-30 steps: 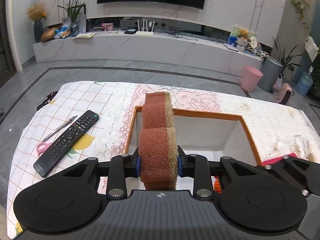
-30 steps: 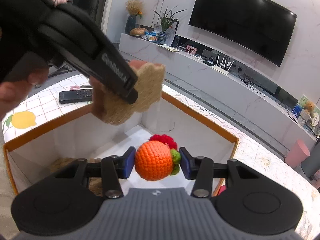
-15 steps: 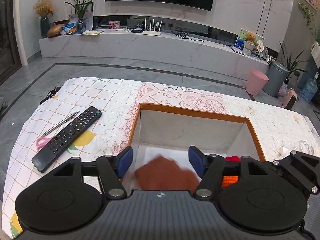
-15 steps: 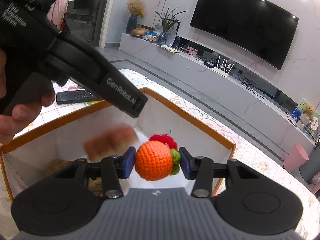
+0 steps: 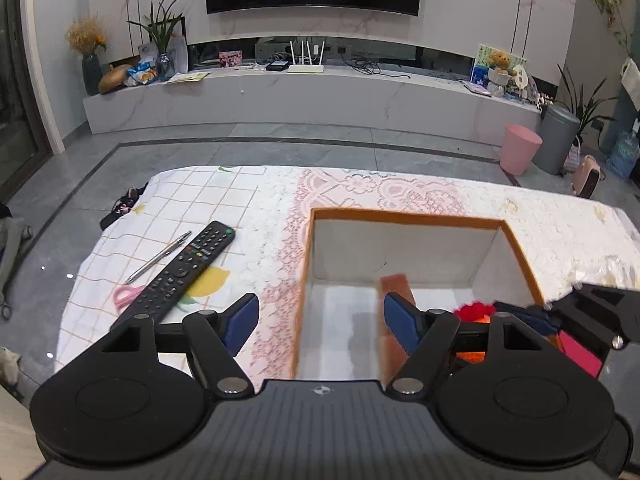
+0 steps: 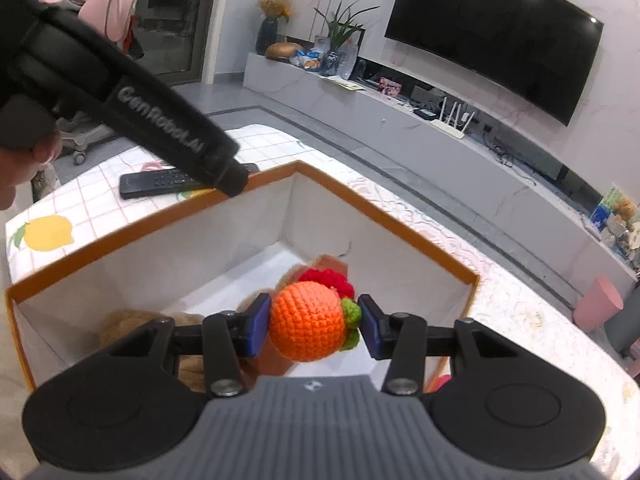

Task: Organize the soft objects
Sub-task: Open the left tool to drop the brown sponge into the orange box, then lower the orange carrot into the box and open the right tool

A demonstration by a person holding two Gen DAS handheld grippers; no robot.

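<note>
Holding crocheted orange (image 6: 308, 326) clenched in right gripper (image 6: 314, 326) over box (image 6: 384, 220), frame centre | left gripper (image 5: 320, 320) opening, empty | lower before releasing beside sponge (image 5: 396, 288)

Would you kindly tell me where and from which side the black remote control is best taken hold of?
Grip the remote control at mid-length, across its narrow width, coming down from above. It lies flat, so only its long edges offer a pinch. The pen lies close along one edge and the pink scissors at its near end, so the middle probably leaves most room.
</note>
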